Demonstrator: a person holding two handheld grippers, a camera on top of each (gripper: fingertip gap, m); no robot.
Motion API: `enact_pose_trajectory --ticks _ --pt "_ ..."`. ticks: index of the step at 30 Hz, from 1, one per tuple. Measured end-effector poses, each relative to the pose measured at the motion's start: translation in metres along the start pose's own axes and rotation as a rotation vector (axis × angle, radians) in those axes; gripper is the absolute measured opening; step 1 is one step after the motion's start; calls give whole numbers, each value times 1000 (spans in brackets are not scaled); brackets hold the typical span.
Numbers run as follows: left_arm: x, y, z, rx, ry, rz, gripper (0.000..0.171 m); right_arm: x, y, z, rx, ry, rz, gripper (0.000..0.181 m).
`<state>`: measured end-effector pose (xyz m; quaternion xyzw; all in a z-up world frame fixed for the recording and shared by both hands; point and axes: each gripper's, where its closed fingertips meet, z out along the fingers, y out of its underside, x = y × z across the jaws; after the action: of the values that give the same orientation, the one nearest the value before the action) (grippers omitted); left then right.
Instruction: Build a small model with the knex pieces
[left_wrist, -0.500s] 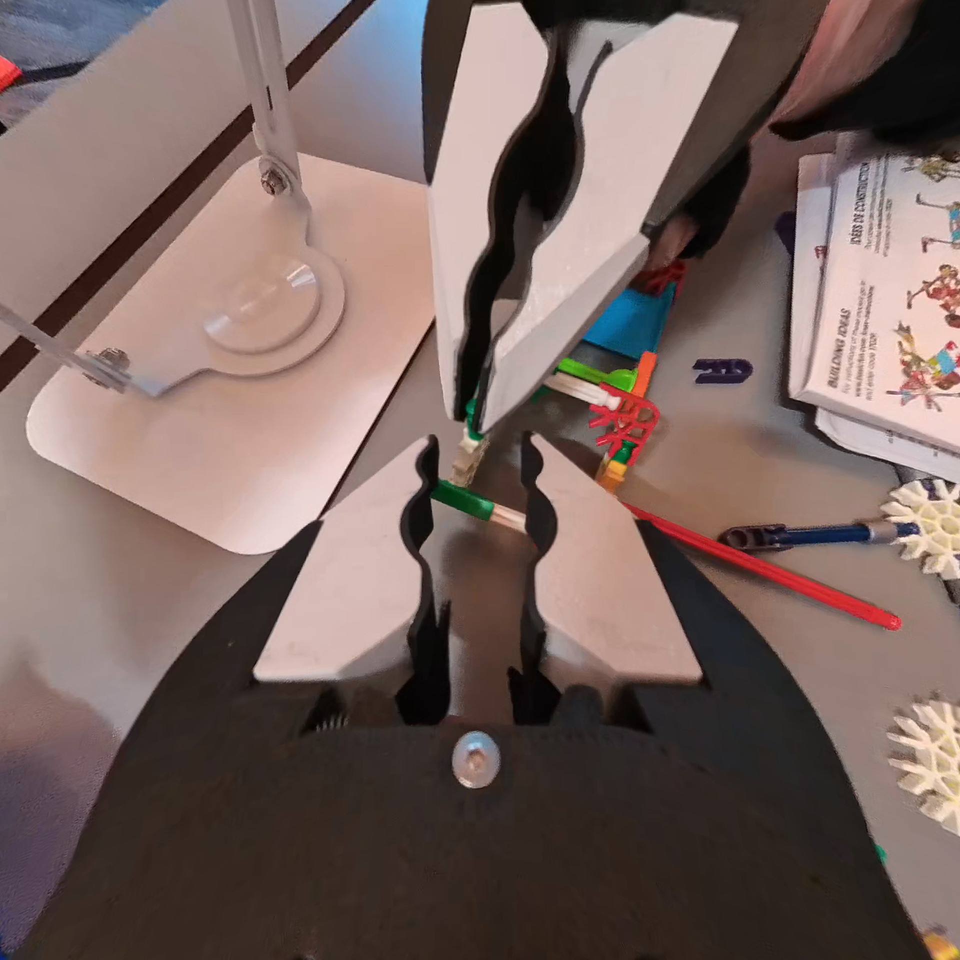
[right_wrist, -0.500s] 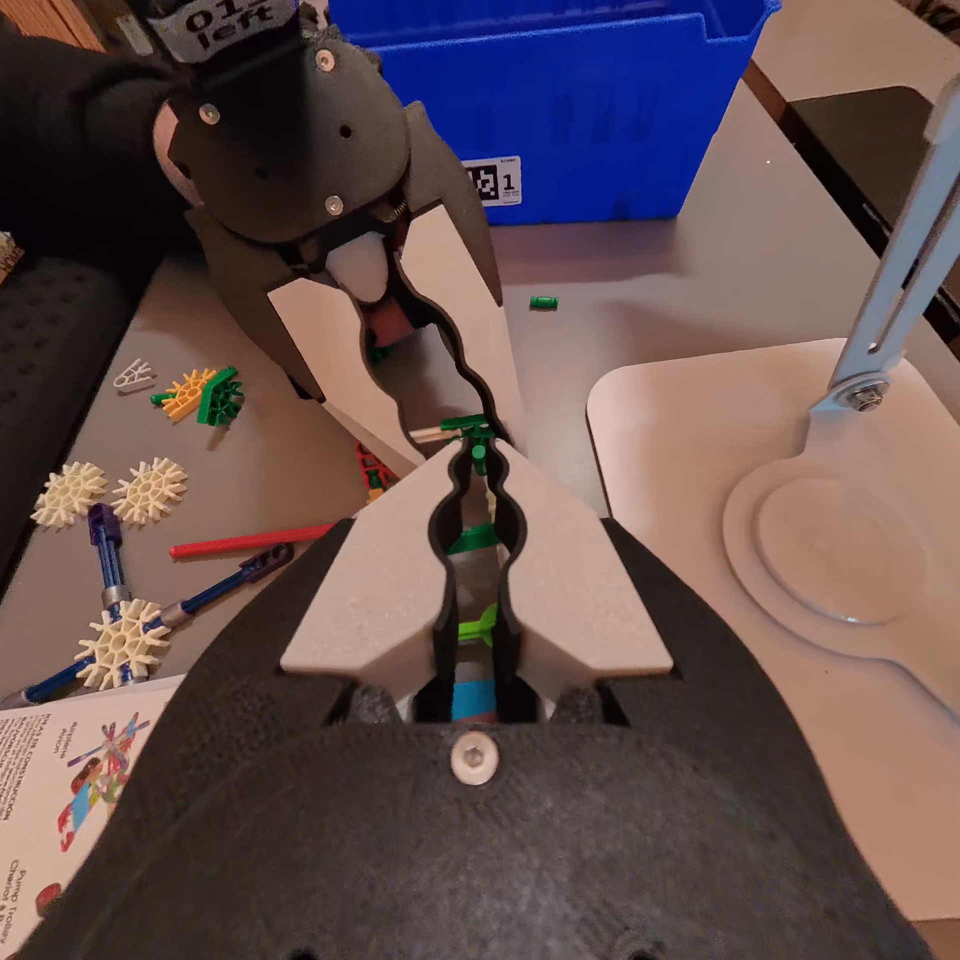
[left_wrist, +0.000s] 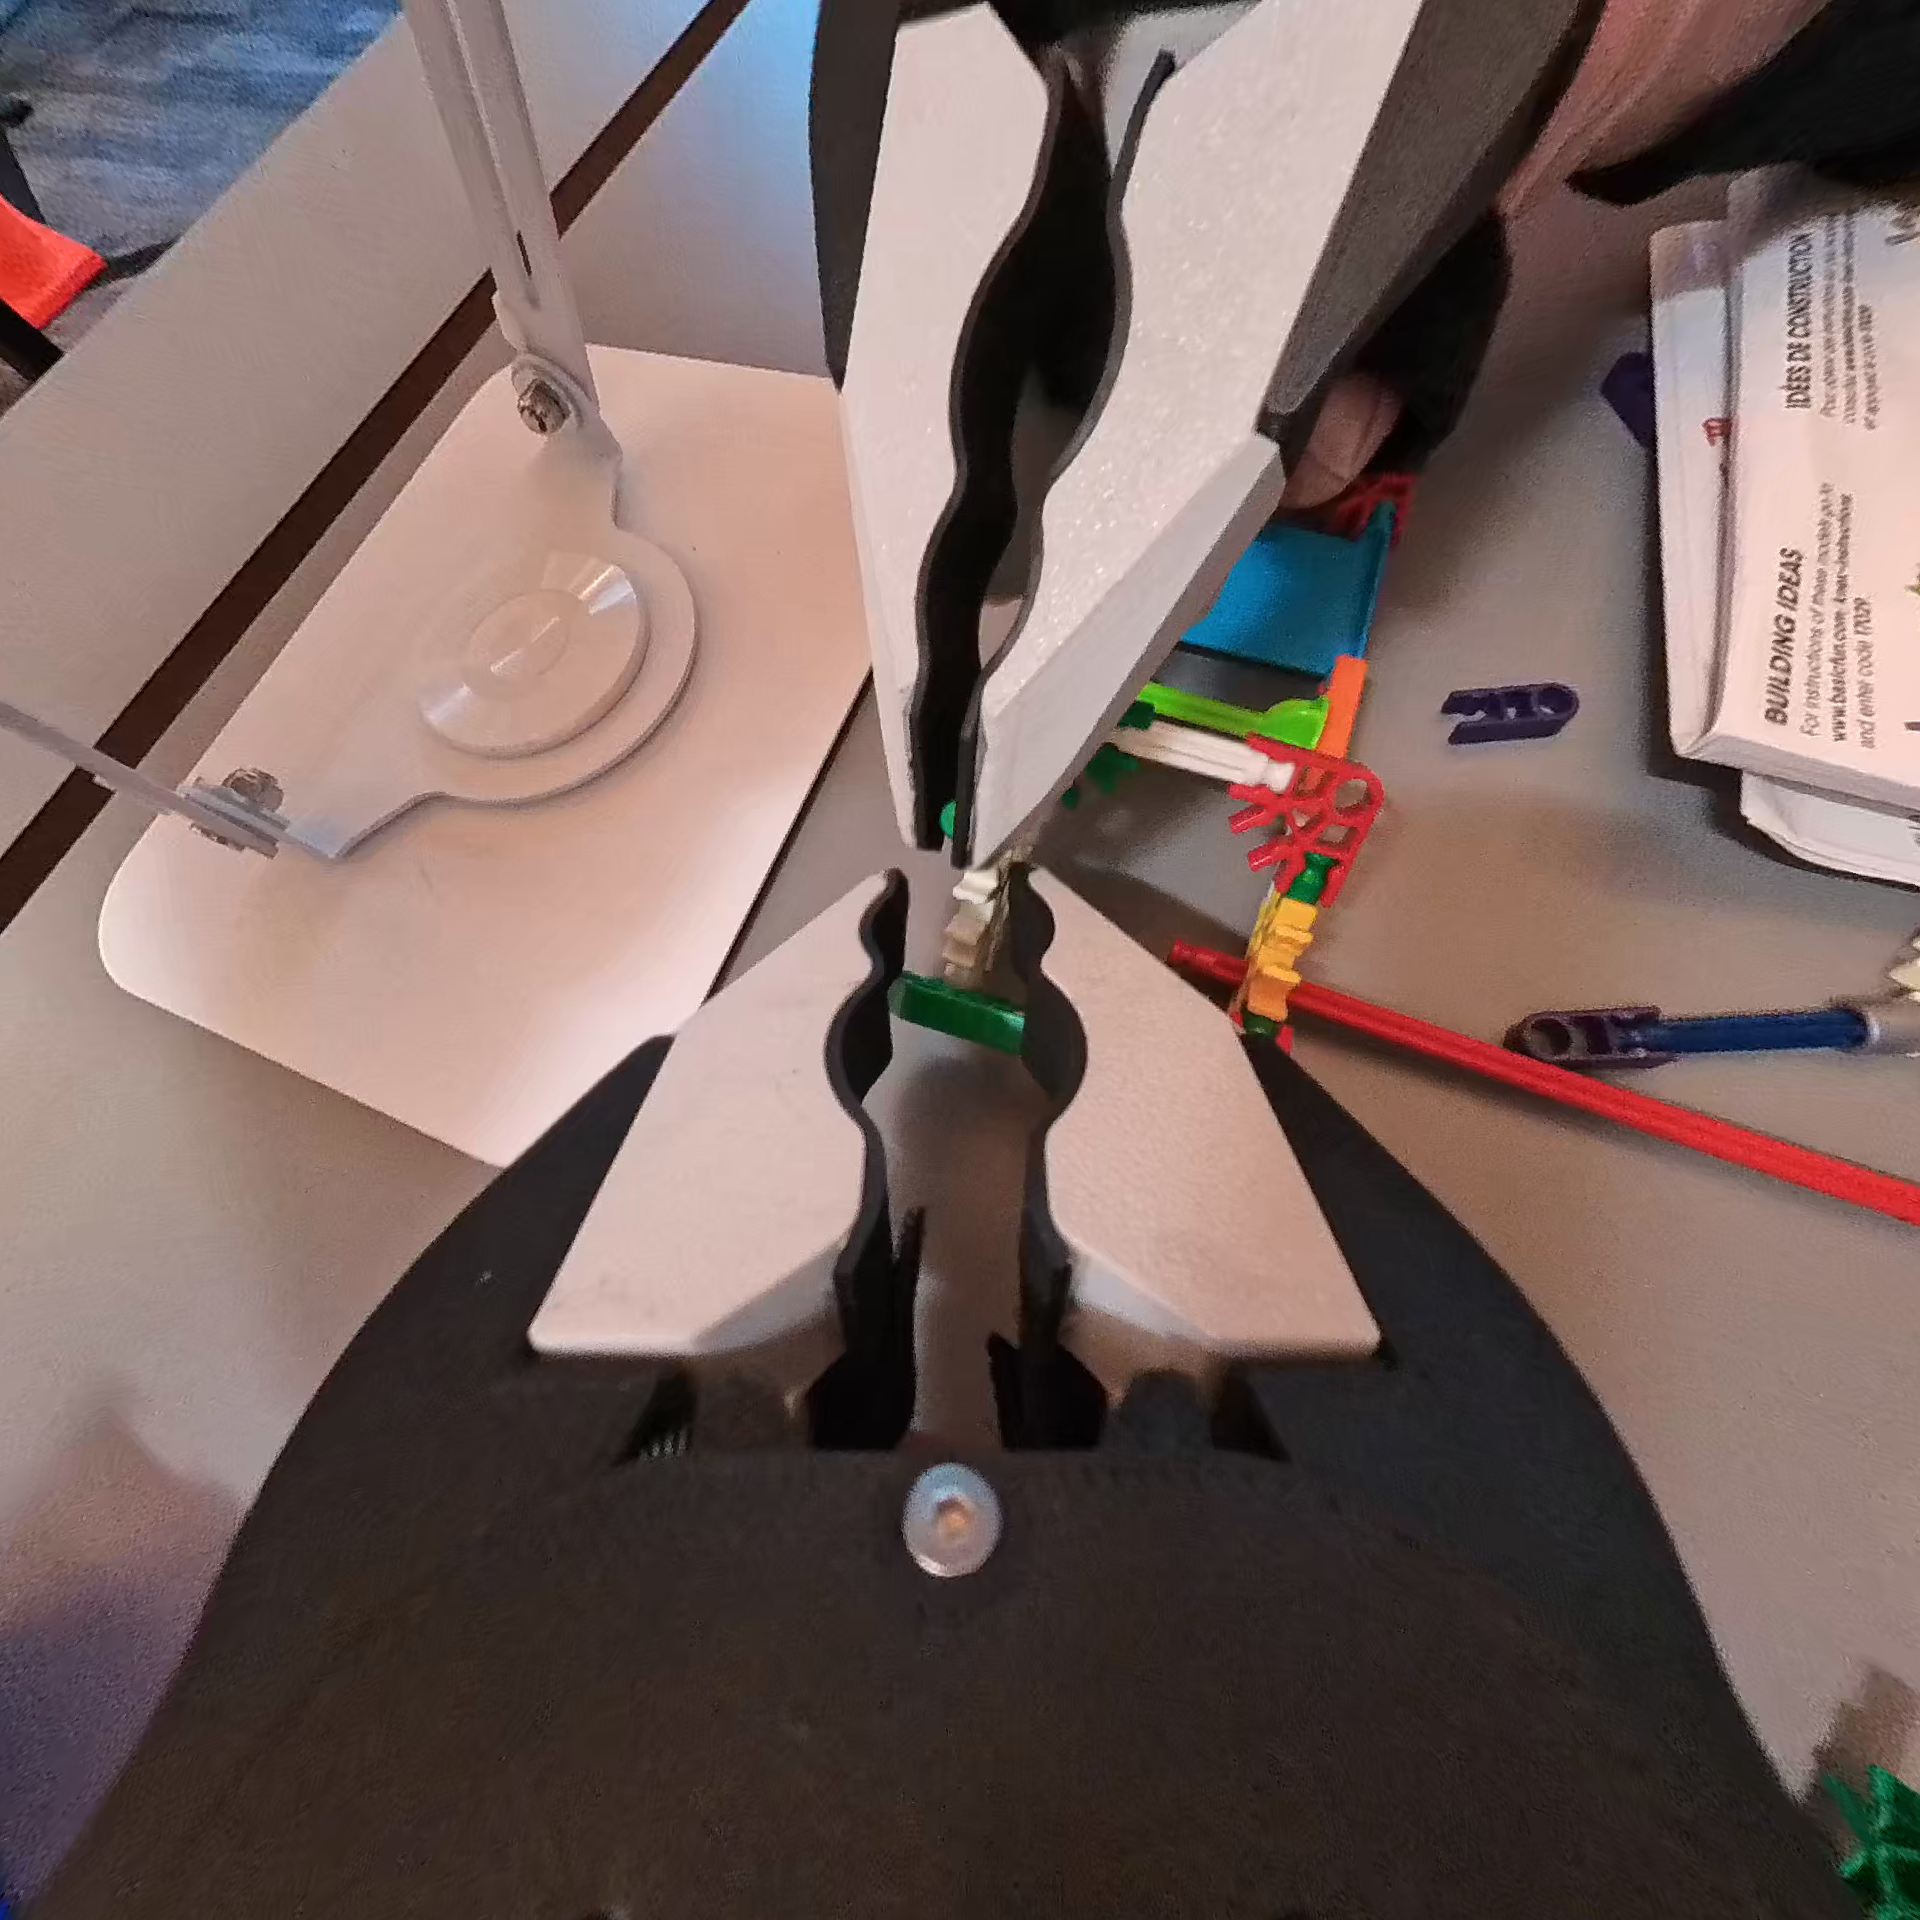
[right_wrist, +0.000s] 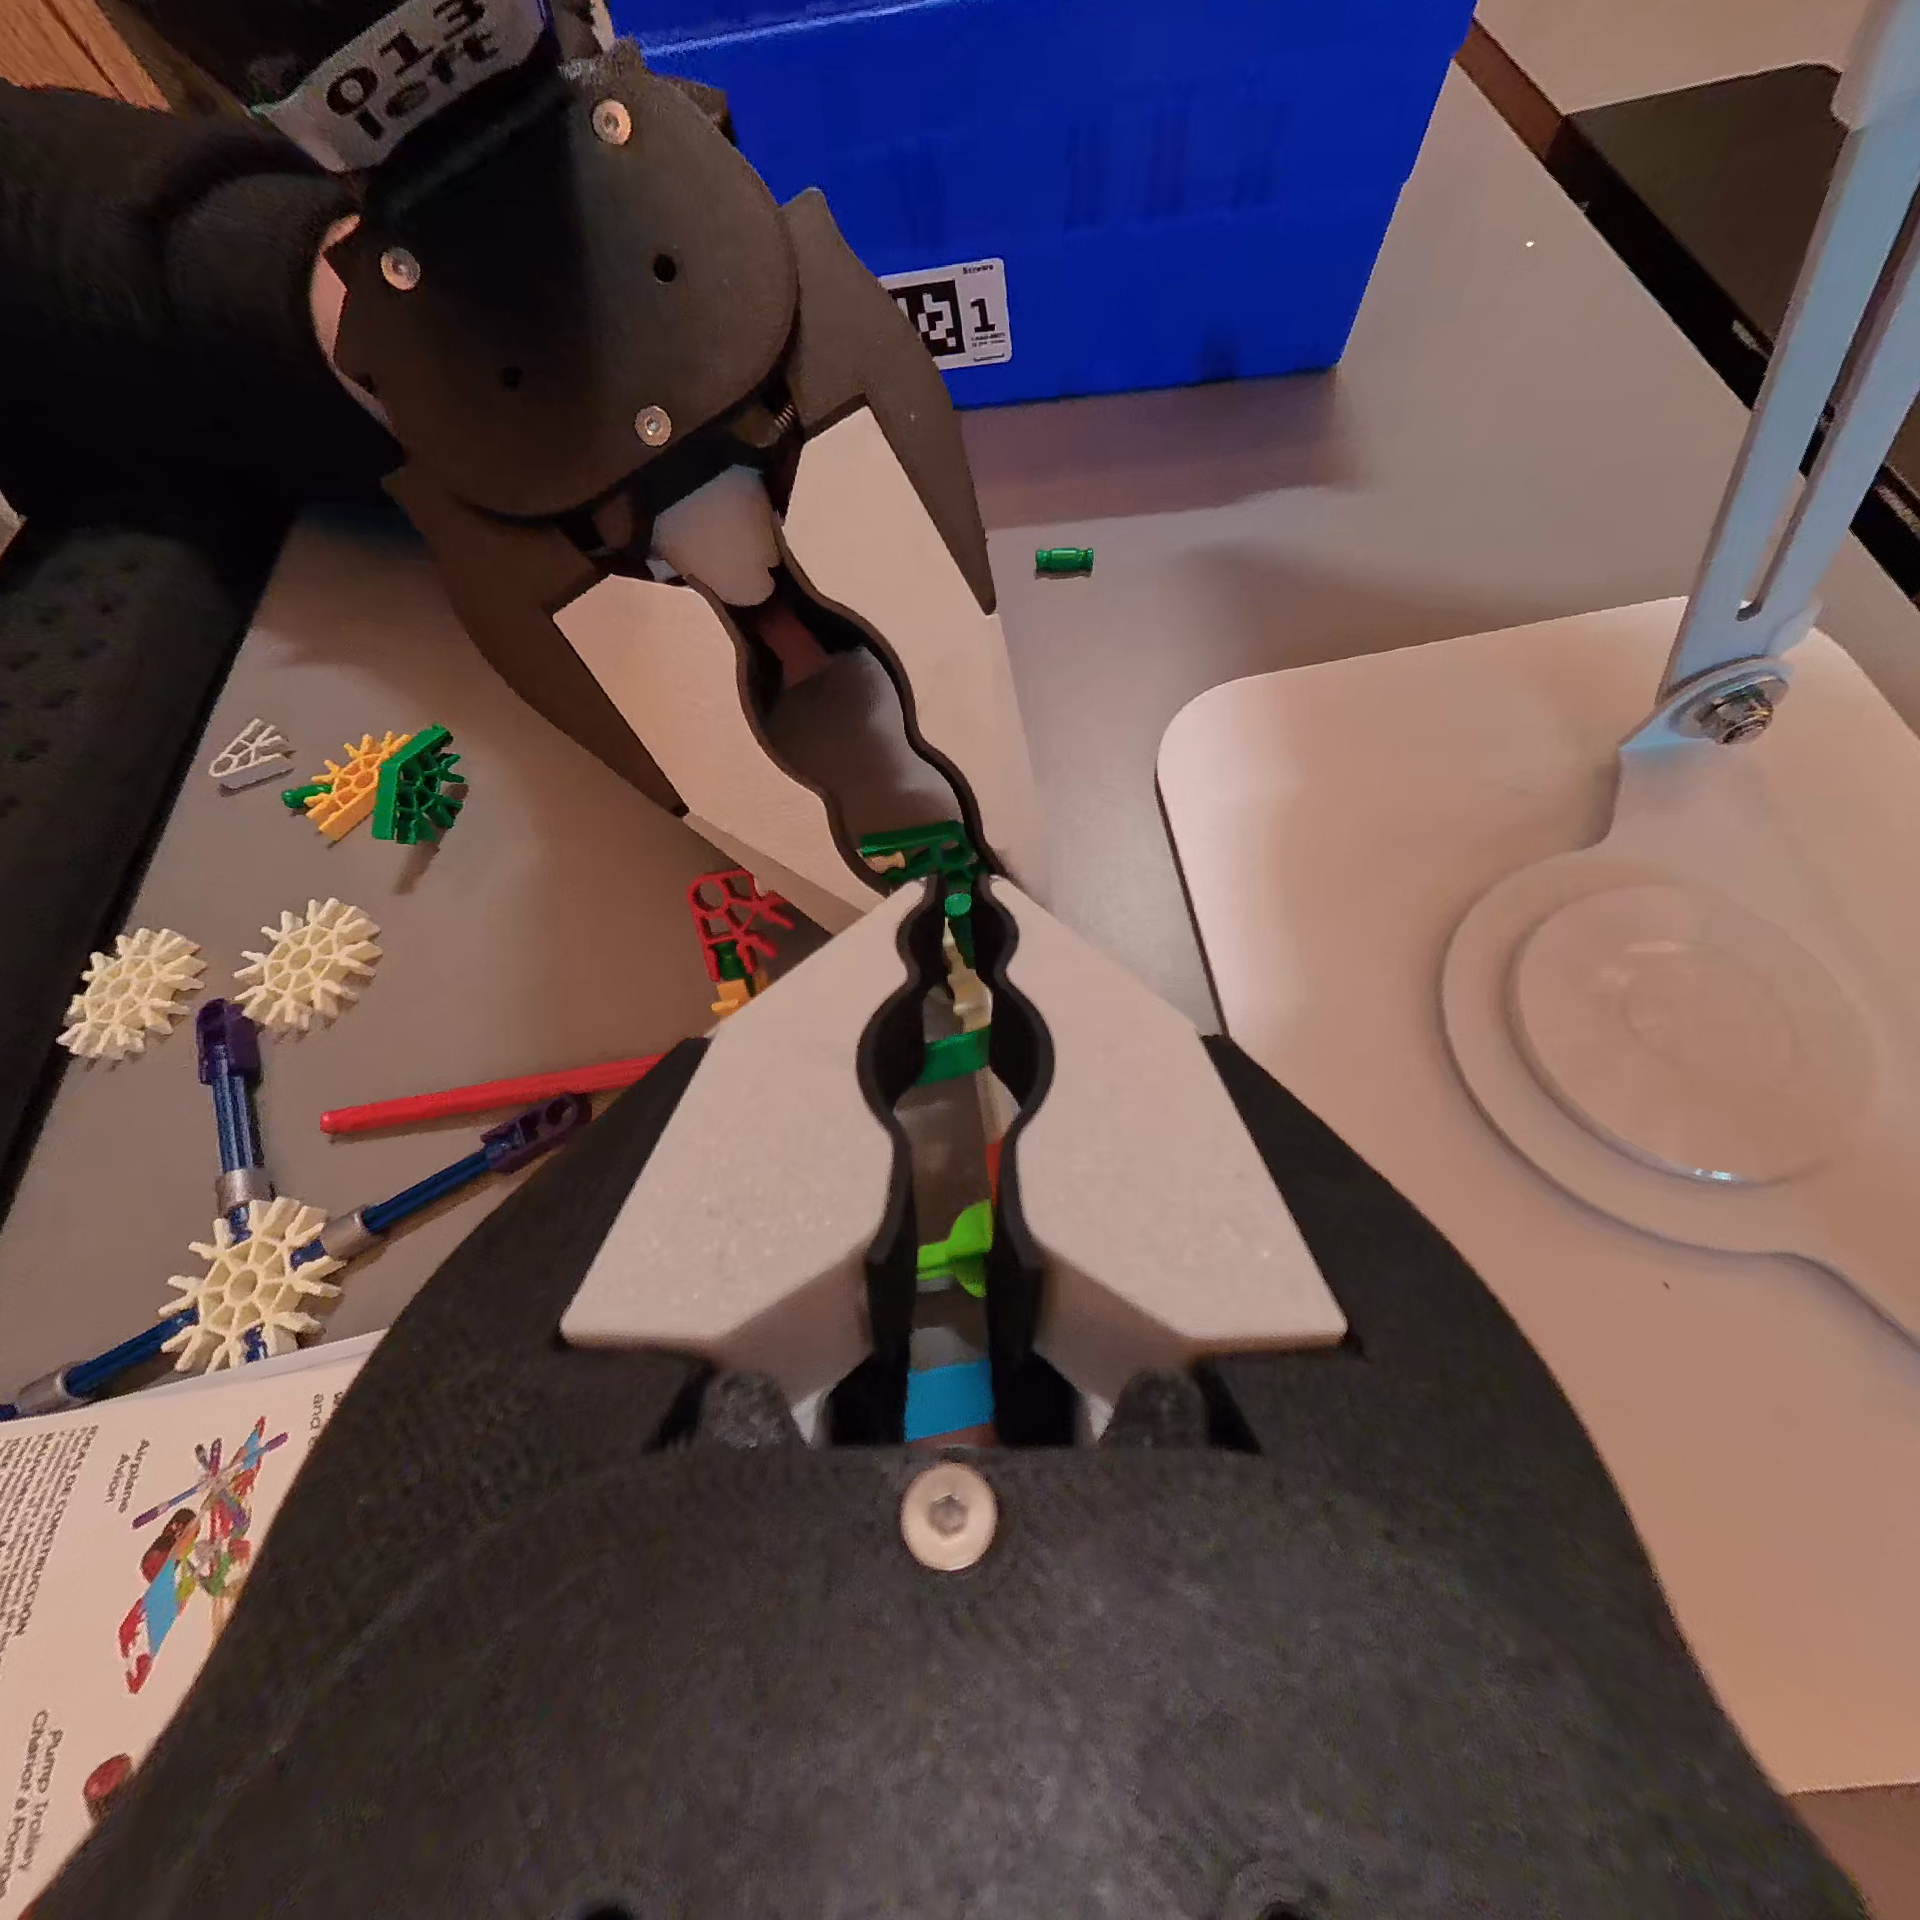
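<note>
both jaws meet tip to tip over the grey table (left_wrist: 1558, 1403). left gripper (left_wrist: 961, 904) stands part open, a green connector (left_wrist: 956, 1013) lying across the gap between its fingers. right gripper (right_wrist: 956, 904) is pinched narrow on the toy frame (left_wrist: 1278, 748) of coloured rods, which runs back beneath it. red rod (left_wrist: 1558, 1081) lies nearby.

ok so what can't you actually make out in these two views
- Left wrist view: where the right gripper grips the toy frame; its own fingers hide it.
- Right wrist view: most of the frame, behind the right fingers.
- Booklet: cut off by the edge.
- Blue bin: contents out of view.
</note>
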<state>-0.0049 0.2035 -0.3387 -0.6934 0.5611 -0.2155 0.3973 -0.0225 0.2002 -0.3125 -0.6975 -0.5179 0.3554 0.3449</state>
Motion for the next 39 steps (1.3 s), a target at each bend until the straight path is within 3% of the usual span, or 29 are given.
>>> enact_pose_trajectory --ticks 11,33,39 --pt "1 -5 1 51 5 17 17 5 6 0 -10 30 21 2" --pt "10 -12 7 74 74 17 17 1 12 -12 36 -64 161 2" --pt "14 -14 9 76 89 30 7 1 13 -17 53 -88 187 2"
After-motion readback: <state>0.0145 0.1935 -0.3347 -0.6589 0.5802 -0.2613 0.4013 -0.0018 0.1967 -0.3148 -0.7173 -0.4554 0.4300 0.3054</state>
